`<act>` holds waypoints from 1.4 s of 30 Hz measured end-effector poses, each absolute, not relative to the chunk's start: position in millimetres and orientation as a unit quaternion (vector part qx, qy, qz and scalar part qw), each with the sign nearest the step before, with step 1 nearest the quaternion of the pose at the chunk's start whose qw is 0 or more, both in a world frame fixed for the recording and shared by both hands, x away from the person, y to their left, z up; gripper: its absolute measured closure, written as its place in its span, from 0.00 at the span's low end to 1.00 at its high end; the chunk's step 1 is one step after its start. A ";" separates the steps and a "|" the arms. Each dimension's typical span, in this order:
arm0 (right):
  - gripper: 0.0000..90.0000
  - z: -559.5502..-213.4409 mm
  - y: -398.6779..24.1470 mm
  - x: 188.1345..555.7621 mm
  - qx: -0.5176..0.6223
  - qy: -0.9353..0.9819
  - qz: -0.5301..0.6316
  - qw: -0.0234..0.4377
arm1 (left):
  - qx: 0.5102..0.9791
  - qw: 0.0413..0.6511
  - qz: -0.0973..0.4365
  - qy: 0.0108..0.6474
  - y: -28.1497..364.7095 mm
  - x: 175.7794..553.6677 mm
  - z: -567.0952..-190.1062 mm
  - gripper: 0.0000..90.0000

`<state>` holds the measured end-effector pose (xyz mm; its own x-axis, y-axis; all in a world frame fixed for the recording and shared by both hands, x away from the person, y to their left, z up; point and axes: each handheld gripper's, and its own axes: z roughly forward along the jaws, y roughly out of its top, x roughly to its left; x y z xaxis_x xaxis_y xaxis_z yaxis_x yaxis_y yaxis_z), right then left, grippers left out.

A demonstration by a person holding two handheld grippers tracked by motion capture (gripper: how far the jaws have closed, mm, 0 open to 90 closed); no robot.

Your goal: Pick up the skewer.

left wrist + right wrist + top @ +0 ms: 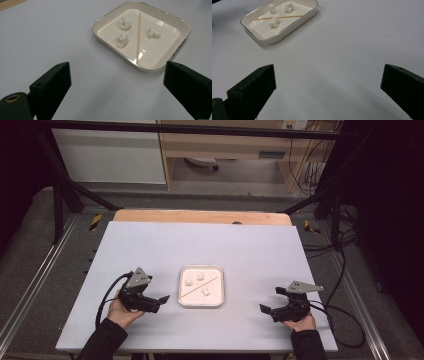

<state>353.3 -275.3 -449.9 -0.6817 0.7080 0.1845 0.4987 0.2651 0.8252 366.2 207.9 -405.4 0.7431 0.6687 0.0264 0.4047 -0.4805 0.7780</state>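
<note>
White tabletop under a black frame

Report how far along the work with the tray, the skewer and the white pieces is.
Nothing looks done yet. The wooden skewer lies bare across the tray, with three white pieces loose around it, none threaded. Nothing is in hand: the left gripper and right gripper rest on the table either side of the tray, jaws wide open and empty. Picking up the skewer and pieces is probably all still ahead.
</note>
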 end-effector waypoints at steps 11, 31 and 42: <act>0.01 -449.6 -275.5 353.1 0.383 0.788 0.469 0.112 | 0.861 0.379 0.154 0.304 169.1 379.4 -407.9 0.17; 0.01 -450.6 -274.6 353.6 0.382 0.791 0.466 0.109 | 0.883 0.343 0.124 0.294 130.2 396.8 -430.5 0.59; 0.01 -450.8 -274.5 353.8 0.381 0.792 0.465 0.110 | 0.886 0.338 0.119 0.294 124.3 398.7 -437.7 0.78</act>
<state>353.8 -274.5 -450.8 -0.6862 0.7046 0.1806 0.5007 0.2774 0.8200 398.7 124.3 -437.7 0.7981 0.6024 0.0126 0.4409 -0.5980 0.6694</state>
